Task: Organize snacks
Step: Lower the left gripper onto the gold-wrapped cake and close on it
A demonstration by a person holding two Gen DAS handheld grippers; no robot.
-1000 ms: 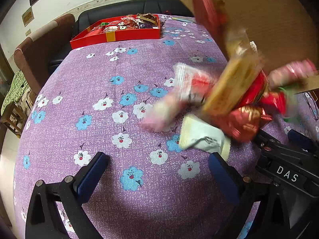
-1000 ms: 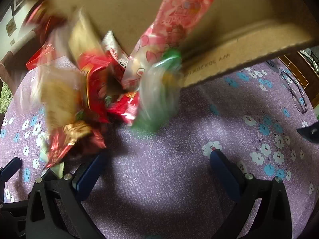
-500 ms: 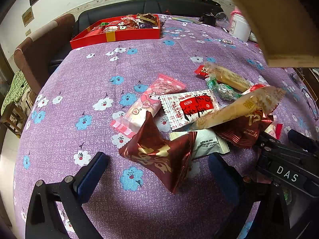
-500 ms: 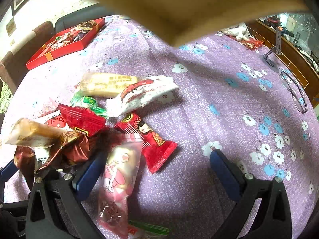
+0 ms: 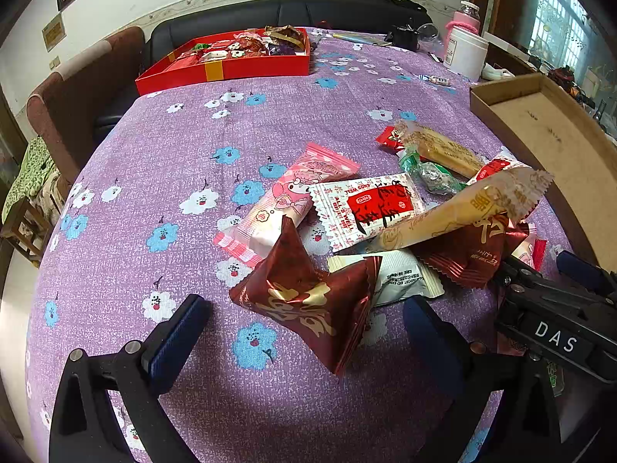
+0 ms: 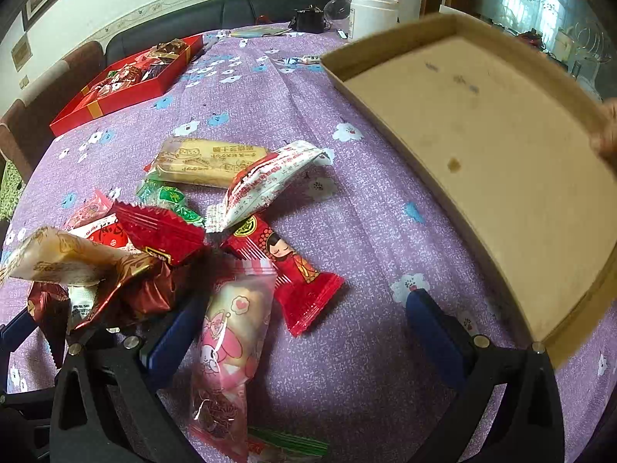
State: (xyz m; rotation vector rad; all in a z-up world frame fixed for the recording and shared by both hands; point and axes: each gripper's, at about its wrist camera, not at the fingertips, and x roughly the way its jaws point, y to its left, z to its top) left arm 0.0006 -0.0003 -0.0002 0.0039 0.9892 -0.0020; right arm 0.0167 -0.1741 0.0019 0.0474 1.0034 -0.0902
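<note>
A pile of wrapped snacks lies on the purple flowered tablecloth [image 5: 162, 146]. A dark red foil snack [image 5: 308, 301] sits just ahead of my open left gripper [image 5: 300, 332]. Behind it lie a pink snack [image 5: 285, 200], a white and red packet [image 5: 366, 208] and a long biscuit pack [image 5: 459, 212]. My right gripper [image 6: 304, 328] is open too, over a pink cartoon snack [image 6: 227, 339] and beside a red doll-print snack [image 6: 293, 266]. A yellow biscuit pack [image 6: 208, 162] and a white packet [image 6: 270, 181] lie further off. The right gripper's body [image 5: 555, 335] shows at the left view's right edge.
A red gift box [image 5: 231, 61] holding sorted snacks stands at the table's far end. An empty cardboard tray [image 6: 493, 146] is held tilted at the right by a hand [image 6: 609, 135]. A white jar [image 5: 464, 52] and small items stand at the back. Chairs and a sofa surround the table.
The snacks tumbled out of the overturned cardboard tray and have settled in a pile on the cloth. The tray has swung away to the right, open side up. Both grippers kept still.
</note>
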